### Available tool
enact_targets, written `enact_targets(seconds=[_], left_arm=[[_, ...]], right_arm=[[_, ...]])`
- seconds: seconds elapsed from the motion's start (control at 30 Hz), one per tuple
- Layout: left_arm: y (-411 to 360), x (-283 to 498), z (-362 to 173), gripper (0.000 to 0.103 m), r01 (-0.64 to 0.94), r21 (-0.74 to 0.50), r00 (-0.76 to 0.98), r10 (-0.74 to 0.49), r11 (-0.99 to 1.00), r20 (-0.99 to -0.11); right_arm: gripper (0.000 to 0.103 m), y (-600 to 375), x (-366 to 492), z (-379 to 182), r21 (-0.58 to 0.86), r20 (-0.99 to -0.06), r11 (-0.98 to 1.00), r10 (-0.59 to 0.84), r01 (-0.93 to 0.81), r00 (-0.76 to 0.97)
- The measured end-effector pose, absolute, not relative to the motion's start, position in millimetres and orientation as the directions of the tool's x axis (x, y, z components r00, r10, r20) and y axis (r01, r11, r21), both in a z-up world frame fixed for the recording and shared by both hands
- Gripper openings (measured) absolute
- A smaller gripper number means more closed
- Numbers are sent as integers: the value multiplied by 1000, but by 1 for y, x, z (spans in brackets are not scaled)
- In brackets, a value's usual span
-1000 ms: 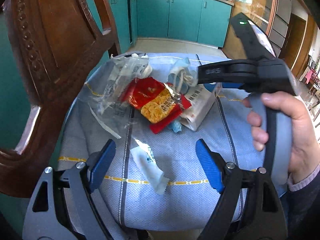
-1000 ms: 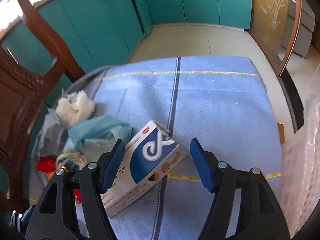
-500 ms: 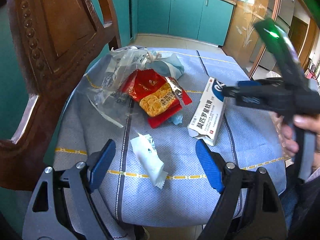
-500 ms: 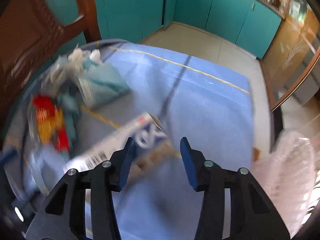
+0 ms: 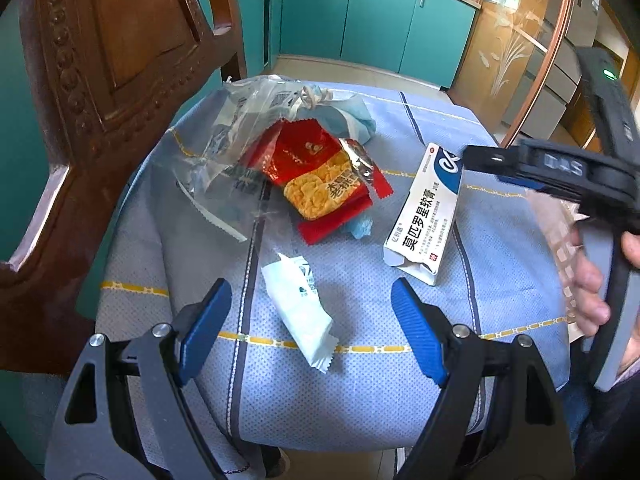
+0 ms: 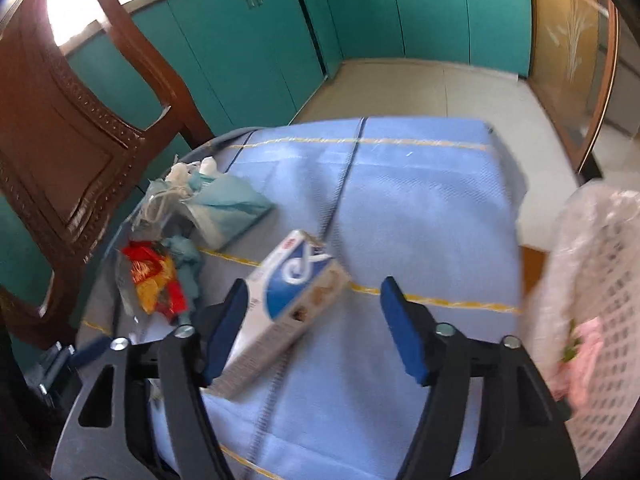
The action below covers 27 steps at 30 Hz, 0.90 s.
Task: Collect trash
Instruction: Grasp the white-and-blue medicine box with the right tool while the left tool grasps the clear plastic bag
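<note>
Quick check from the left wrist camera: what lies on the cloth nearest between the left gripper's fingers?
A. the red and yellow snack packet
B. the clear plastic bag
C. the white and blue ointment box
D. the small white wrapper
D: the small white wrapper lies between the open fingers of the left gripper; the other trash lies farther off.

One carton box (image 5: pixel 425 209), one red snack wrapper (image 5: pixel 320 184), one white sachet (image 5: pixel 298 308), one clear bag (image 5: pixel 232 152), one chair (image 5: pixel 100 80).
</note>
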<state>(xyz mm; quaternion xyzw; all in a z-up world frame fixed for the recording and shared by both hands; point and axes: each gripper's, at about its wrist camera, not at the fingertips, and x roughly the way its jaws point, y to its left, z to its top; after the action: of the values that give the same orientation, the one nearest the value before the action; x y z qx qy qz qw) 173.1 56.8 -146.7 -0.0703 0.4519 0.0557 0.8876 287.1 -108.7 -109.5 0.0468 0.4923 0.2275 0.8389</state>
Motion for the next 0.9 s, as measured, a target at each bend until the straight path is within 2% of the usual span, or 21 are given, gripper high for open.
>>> enact_targets(seconds=[0.07, 0.17, 0.27, 0.3, 0.37, 0.47, 0.53, 0.6, 0.63, 0.67, 0.73, 0.77, 0.87, 0.9], left_arm=[[56, 174, -148, 82, -162, -74, 581, 35, 984, -813], [54, 172, -150, 82, -160, -68, 575, 37, 985, -817], [54, 172, -151, 82, -161, -68, 571, 37, 985, -820], [54, 172, -151, 82, -162, -69, 571, 37, 984, -820], [57, 173, -151, 82, -169, -74, 571, 36, 983, -820], [65, 174, -151, 82, -183, -94, 570, 27, 979, -821], [70, 175, -152, 82, -193, -105, 568, 24, 975, -822], [75, 176, -155, 82, -201, -109, 560, 23, 974, -828], [76, 177, -157, 82, -203, -111, 557, 21, 973, -830], [77, 177, -158, 82, -204, -116, 554, 17, 972, -832], [77, 178, -160, 82, -200, -123, 551, 8, 972, -835], [77, 177, -160, 81, -197, -124, 550, 5, 972, -835], [74, 179, -163, 66, -177, -123, 543, -7, 976, -840], [73, 180, -165, 53, -172, -126, 540, -14, 977, -842]], right_arm=[[77, -95, 291, -118, 297, -827, 905, 403, -304, 393], [77, -71, 293, -132, 198, -868, 940, 300, -277, 395], [75, -48, 286, -134, 71, -872, 936, 226, -344, 435], [71, -43, 282, -133, 46, -871, 925, 222, -377, 438], [53, -42, 276, -130, 26, -876, 901, 229, -434, 423], [37, -53, 267, -122, -24, -875, 871, 219, -491, 433], [34, -64, 263, -118, -52, -875, 852, 212, -520, 435], [34, -75, 261, -114, -92, -871, 839, 194, -536, 452], [37, -83, 261, -110, -109, -861, 849, 179, -517, 475], [50, -90, 261, -108, -112, -857, 858, 173, -502, 486], [62, -108, 260, -97, -89, -837, 879, 189, -469, 514], [65, -113, 259, -94, -84, -831, 884, 193, -461, 522], [66, -130, 256, -86, -92, -810, 901, 181, -425, 558], [66, -134, 255, -85, -90, -808, 906, 177, -414, 563]])
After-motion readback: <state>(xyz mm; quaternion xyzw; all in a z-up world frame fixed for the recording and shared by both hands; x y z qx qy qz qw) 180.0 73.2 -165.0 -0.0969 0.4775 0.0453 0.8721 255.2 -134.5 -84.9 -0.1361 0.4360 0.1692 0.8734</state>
